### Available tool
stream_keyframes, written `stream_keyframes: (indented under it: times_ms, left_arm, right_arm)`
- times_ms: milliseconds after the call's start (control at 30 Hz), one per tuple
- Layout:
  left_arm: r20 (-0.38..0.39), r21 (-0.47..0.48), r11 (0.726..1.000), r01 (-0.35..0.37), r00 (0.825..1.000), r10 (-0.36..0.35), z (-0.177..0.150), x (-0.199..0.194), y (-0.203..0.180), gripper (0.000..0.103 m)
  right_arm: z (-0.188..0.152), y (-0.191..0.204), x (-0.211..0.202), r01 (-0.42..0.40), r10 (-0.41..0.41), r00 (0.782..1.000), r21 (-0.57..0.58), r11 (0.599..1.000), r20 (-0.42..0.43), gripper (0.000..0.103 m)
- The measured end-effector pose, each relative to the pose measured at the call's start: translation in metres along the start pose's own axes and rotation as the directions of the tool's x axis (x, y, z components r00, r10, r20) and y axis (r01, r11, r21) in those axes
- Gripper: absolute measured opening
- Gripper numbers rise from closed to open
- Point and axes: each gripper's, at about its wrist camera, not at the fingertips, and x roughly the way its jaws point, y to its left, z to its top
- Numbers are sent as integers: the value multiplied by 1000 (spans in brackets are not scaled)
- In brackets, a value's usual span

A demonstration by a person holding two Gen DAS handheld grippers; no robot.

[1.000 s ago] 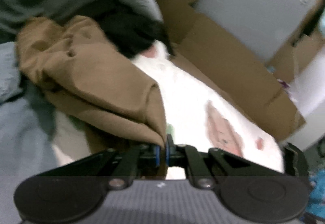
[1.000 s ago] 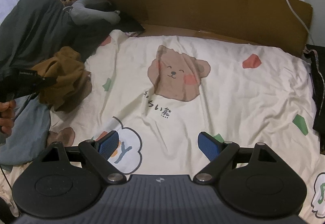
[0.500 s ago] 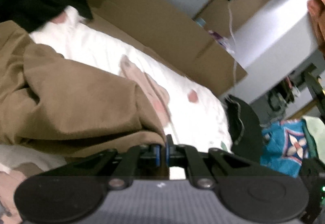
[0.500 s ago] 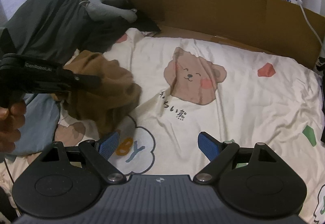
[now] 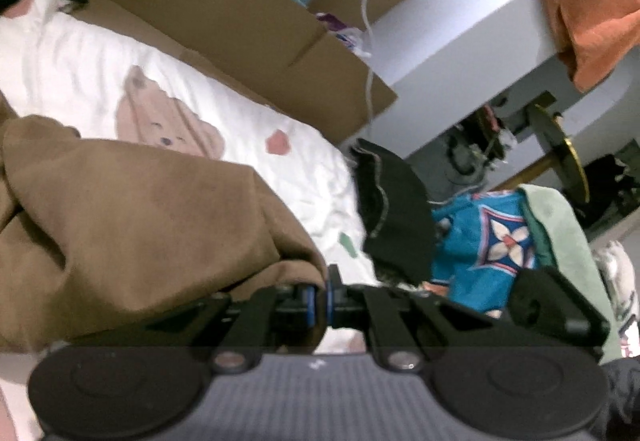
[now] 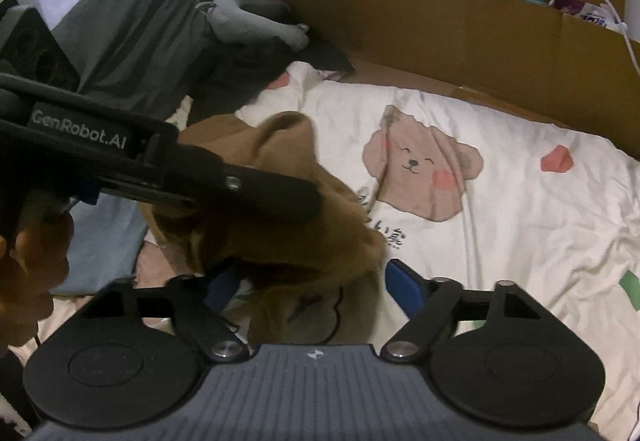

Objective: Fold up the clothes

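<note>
brown garment [image 5: 132, 225] clamped in my left tongs [image 5: 319, 295], bunched above bear-print bed sheet [image 6: 500, 225]; my right tongs [image 6: 316, 285] spread apart below it.

Bed [image 6: 520, 241] is what we're working on: cream sheet, wrinkled, printed with a bear face [image 6: 420, 177], a red patch [image 6: 556, 161] and green bits. Along its far edge we see a cardboard wall [image 6: 460, 25]. On the sheet's left side: dark grey pillow [image 6: 132, 37], grey plush [image 6: 252, 21] beside it, light blue garment [image 6: 108, 237] flat near the left edge. Brown garment [image 6: 288, 201] sits bunched over the left-centre of the sheet; we can't tell how much of it actually rests on the bed. From the left wrist view, a black garment [image 5: 396, 213] drapes over the sheet's right edge, with a blue patterned cloth [image 5: 488, 241] just beyond it.
</note>
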Motion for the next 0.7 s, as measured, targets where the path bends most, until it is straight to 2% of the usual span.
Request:
stream_keyframes:
  times_ms: [33,67,133,233,300,400,500,567,600,633,700]
  left_arm:
    - [-4,-1,1000,15,1000,-15,1,3,-2,5]
    - [-8,2,1000,22,1000,-22,1,5,-4,5]
    - [-15,13,1000,21,1000,-21,1,8,-7,6]
    - [-21,1,1000,10,1000,-10,3,14,-6,7]
    - [-19,-30,1000,10,1000,-10,7,13,-3,13]
    - [-3,-85,996,14,1000,-15,14,8,8,17]
    - [23,-106,994,-22,999,24,18,-2,19,18]
    - [56,-122,990,-72,995,79,20,-11,28,34]
    - [79,-127,986,-104,990,114,20,-17,32,49]
    - [102,-130,982,-137,983,151,21,-23,37,55]
    - [142,-116,969,-218,962,233,24,-34,48,55]
  right_arm:
    - [0,0,0,-5,5,1000,-1,1000,0,57]
    - [1,-1,0,-9,9,1000,6,1000,4,49]
    - [1,-5,1,-13,13,1000,28,1000,12,18]
    - [0,-14,1,-9,8,1000,62,998,14,13]
    - [-2,-21,0,15,-16,1000,78,997,16,12]
    - [-4,-34,0,52,-54,998,110,993,11,11]
    - [-7,-47,1,85,-86,996,145,986,-5,11]
    - [-11,-52,2,109,-107,994,150,983,-18,10]
    - [-14,-55,2,121,-118,993,152,981,-24,10]
    - [-16,-58,3,132,-129,991,155,979,-30,10]
    - [-21,-56,4,144,-138,989,134,980,-54,10]
